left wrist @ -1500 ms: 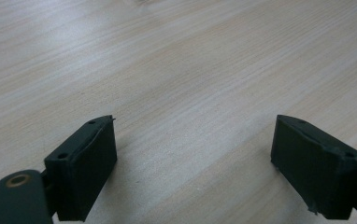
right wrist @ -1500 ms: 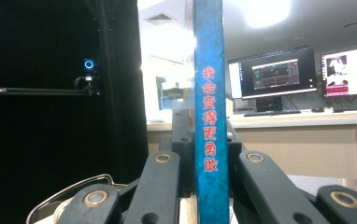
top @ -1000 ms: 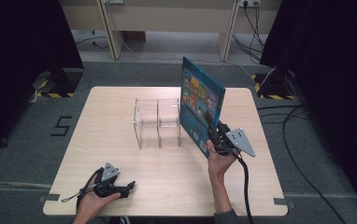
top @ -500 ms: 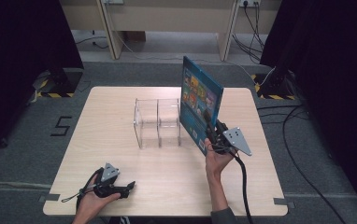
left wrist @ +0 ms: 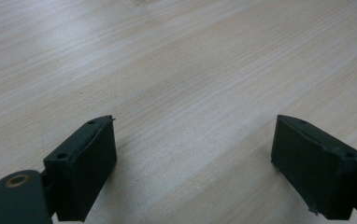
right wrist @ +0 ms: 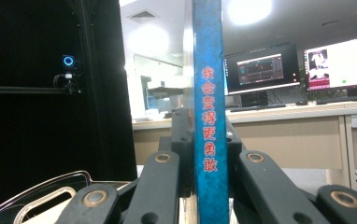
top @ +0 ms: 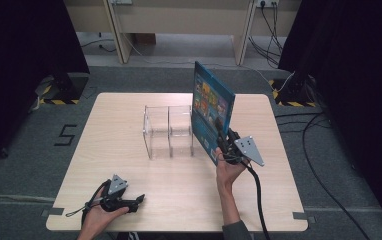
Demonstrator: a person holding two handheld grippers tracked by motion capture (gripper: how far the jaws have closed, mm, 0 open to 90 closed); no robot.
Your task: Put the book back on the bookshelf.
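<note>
A thin blue picture book (top: 210,111) stands upright in the air over the right half of the table, its lower edge clamped by my right gripper (top: 225,137). In the right gripper view the book's blue spine (right wrist: 208,93) with red characters rises between the two black jaws, which press on both its sides. A clear acrylic two-slot rack (top: 169,131) stands just left of the book on the table (top: 129,170). My left gripper (top: 138,200) lies low at the table's front left, its pads (left wrist: 88,163) spread wide over bare wood with nothing between them.
Through the right gripper view a curved edge of the clear rack (right wrist: 41,193) shows at lower left. Cables (top: 324,150) run across the floor to the right of the table. Black curtains (top: 24,50) flank the table on both sides.
The book and my right gripper have shifted slightly, staying just right of the rack. My left gripper has not moved.
</note>
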